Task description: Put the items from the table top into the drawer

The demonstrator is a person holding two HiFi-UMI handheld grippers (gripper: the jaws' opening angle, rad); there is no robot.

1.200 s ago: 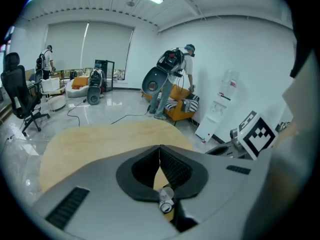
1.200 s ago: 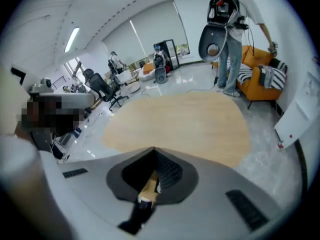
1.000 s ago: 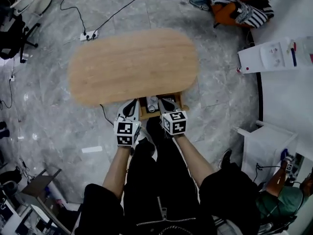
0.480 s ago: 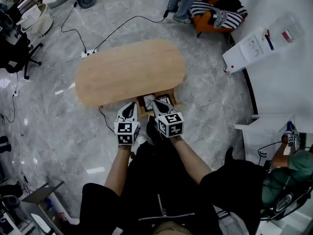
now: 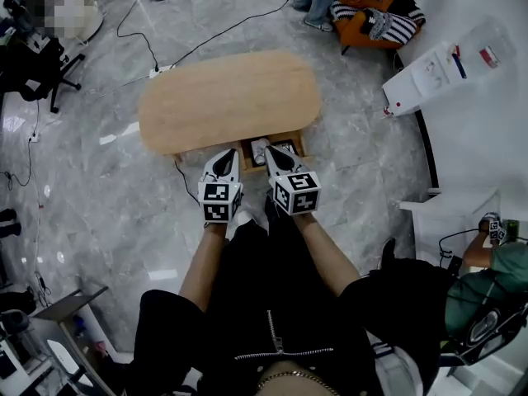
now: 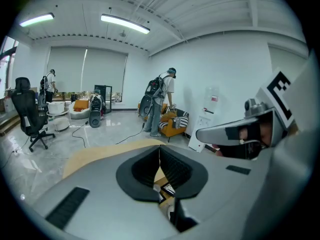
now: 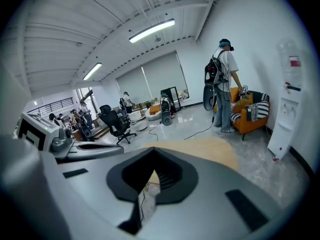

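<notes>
The oval wooden table has a bare top. Its drawer stands pulled out at the near edge, with a white item and dark items inside. My left gripper hovers over the drawer's left corner, jaws shut and empty. My right gripper hangs above the drawer, also shut with nothing in it. In the left gripper view the pads meet, with the table beyond and the right gripper alongside. The right gripper view shows closed jaws over the table.
A white water dispenser stands at the right, with an orange sofa with striped cushions behind the table. A power strip with cables lies on the floor at the far left. An office chair and a white cabinet flank the space.
Both grippers have lifted up and back from the drawer front, still shut. The table looks smaller and has shifted upward in the head view.
</notes>
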